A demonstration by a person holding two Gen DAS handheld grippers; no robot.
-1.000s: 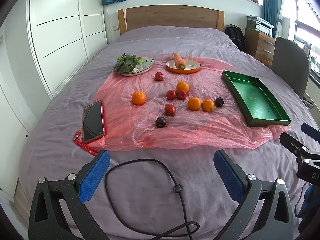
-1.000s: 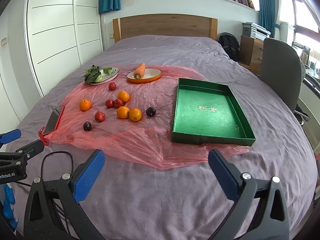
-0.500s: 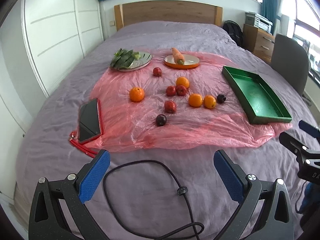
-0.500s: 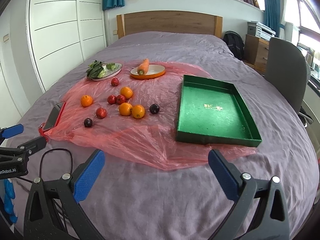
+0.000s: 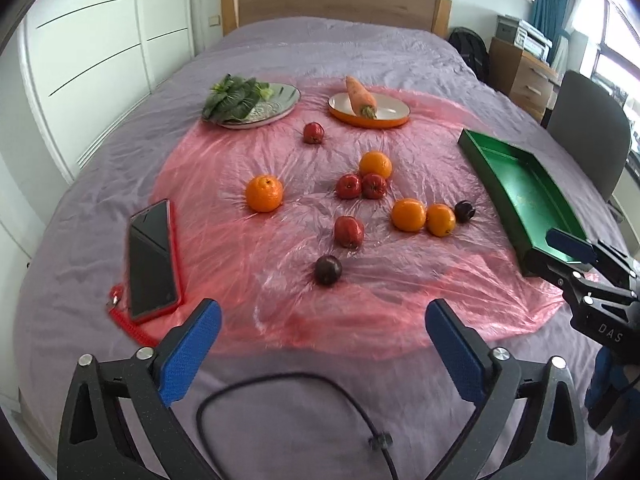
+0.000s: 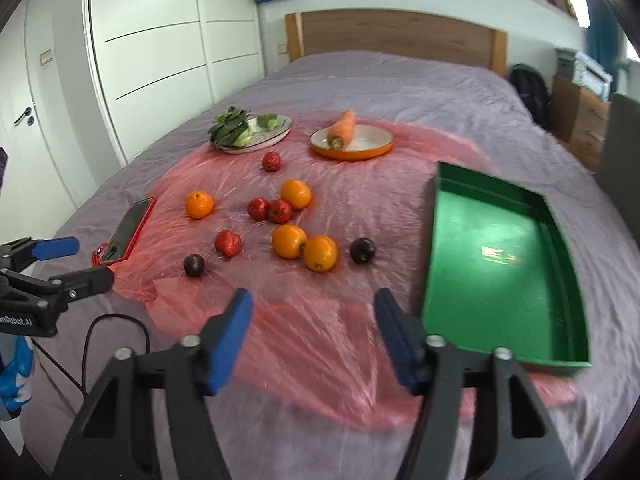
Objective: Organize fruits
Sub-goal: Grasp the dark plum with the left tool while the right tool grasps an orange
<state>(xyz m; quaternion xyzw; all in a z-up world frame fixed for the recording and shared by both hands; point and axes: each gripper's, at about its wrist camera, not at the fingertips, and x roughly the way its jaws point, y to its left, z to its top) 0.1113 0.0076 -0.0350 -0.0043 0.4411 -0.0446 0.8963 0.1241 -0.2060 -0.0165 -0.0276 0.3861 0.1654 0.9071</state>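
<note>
With both the left gripper and right gripper empty, jaws closing, we risk fruits left of the green tray rolling on slick plastic sheet.

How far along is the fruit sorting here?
Barely begun. Done: nothing, since the green tray lies empty. In hand: nothing; the left gripper and right gripper are over the pink plastic sheet, jaws closing with nothing between them. Left: all four oranges, four red fruits and two dark plums lie loose.
</note>
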